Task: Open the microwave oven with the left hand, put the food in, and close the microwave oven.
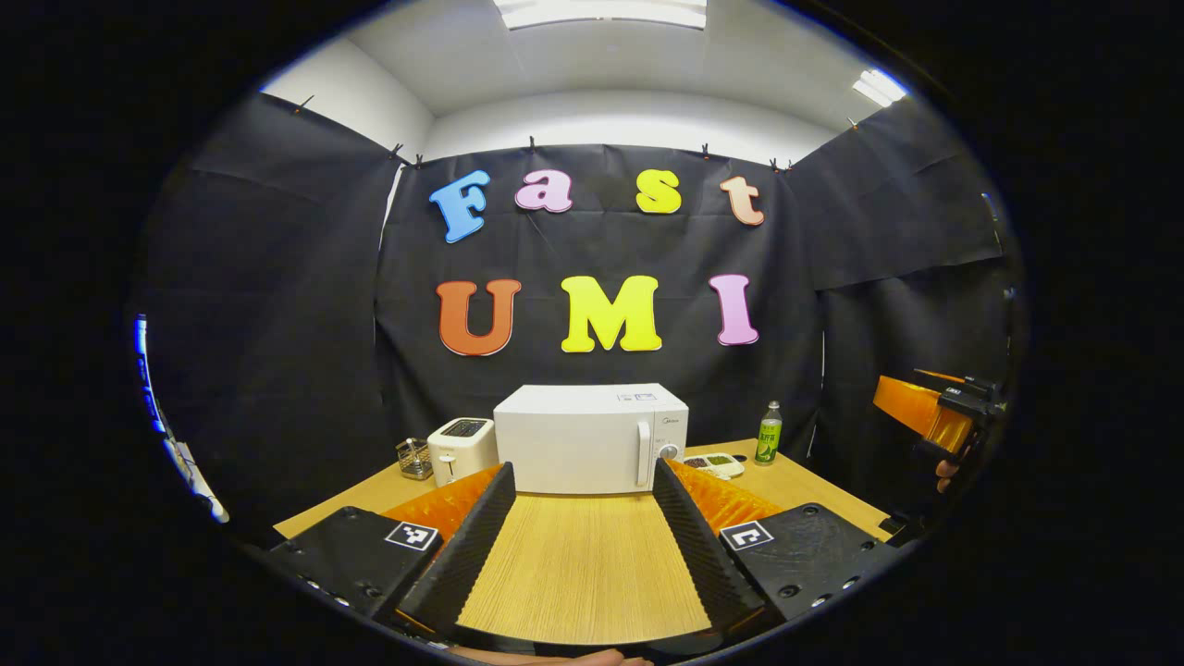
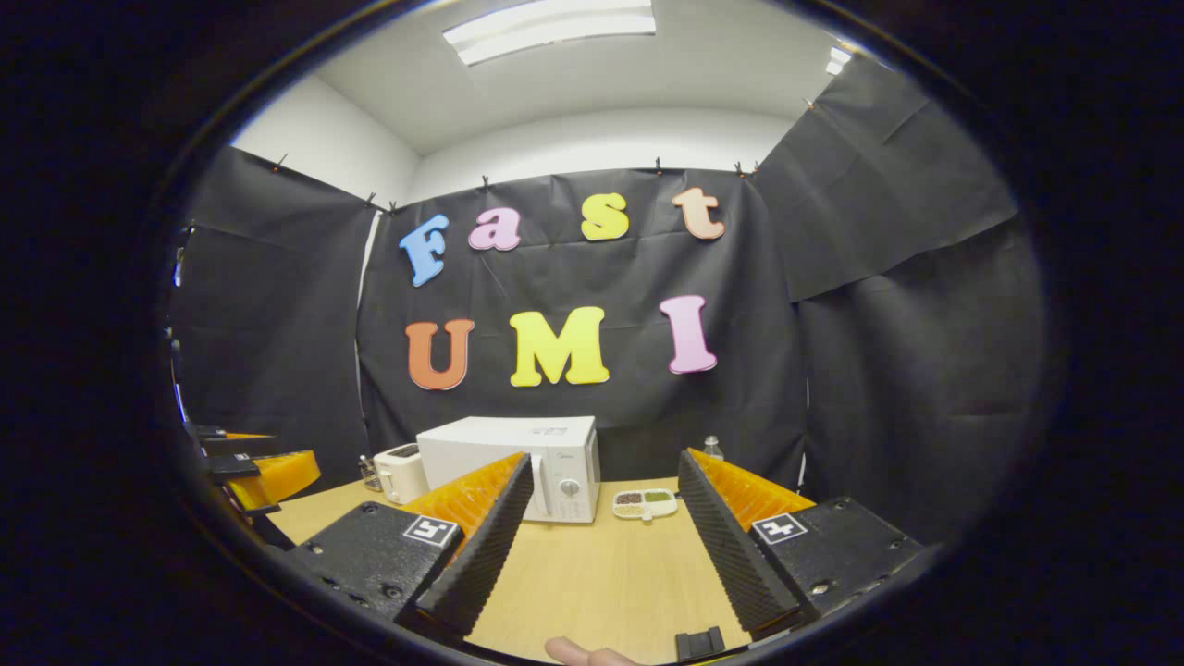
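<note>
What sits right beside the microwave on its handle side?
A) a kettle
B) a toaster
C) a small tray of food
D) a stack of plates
C: the food tray lies on the table just past the microwave's handle and dial, while the toaster stands at the opposite end.

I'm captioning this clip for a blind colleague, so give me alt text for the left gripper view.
The left gripper, jaws open, points across a wooden table at a closed white microwave. A white toaster stands to the microwave's left, and a food tray and green bottle to its right. The right gripper shows at the far right edge.
</note>
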{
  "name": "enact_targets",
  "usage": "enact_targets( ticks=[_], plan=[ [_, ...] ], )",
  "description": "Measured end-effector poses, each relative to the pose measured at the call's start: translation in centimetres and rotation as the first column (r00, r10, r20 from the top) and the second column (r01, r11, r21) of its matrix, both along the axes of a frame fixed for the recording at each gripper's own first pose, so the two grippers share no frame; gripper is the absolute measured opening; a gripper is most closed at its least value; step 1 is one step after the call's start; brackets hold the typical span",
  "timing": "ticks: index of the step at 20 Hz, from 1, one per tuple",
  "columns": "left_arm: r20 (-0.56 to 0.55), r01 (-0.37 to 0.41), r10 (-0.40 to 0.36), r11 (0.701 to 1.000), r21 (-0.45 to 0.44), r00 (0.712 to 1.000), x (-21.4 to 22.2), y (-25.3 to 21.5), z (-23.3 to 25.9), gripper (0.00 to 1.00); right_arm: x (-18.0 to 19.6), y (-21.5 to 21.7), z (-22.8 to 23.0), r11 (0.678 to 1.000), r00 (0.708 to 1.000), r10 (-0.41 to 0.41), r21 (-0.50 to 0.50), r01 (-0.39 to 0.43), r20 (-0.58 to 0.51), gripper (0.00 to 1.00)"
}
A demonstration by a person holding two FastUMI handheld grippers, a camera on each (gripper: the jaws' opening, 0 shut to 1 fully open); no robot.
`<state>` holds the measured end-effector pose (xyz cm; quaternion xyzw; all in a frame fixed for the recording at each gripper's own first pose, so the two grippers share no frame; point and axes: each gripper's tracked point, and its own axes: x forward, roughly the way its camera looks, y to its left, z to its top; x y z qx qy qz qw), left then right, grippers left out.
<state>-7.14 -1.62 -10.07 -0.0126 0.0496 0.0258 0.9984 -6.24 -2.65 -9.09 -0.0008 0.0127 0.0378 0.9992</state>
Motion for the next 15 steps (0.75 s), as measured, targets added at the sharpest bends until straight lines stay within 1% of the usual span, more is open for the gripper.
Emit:
enact_targets(
  ticks=[1,2,3,8,15],
  plan=[
    [0.0,0.002,-0.002,1.0,-0.001,1.0,-0.01,-0.05,0.04,0.95,-0.02,0.07,0.04,1.0,1.0,0.005,0.003,-0.005,-0.001,0.91],
    [0.003,0.003,-0.003,1.0,-0.002,1.0,0.02,-0.13,0.17,0.95,-0.04,0.06,0.09,1.0,1.0,0.008,0.003,-0.008,-0.002,1.0],
    [0.003,0.003,-0.003,1.0,-0.002,1.0,0.08,-0.07,0.18,0.95,0.0,0.07,0.08,1.0,1.0,0.008,0.004,-0.008,0.0,0.91],
    [-0.002,0.013,-0.013,1.0,-0.009,1.0,-0.1,-0.26,-0.14,0.95,-0.14,-0.03,0.24,1.0,1.0,0.0,0.0,0.0,0.01,0.91],
    [0.0,0.008,-0.008,1.0,-0.014,1.0,-0.03,-0.13,-0.16,0.95,-0.25,-0.32,0.01,1.0,1.0,-0.002,0.005,0.002,0.01,0.91]
  ],
)
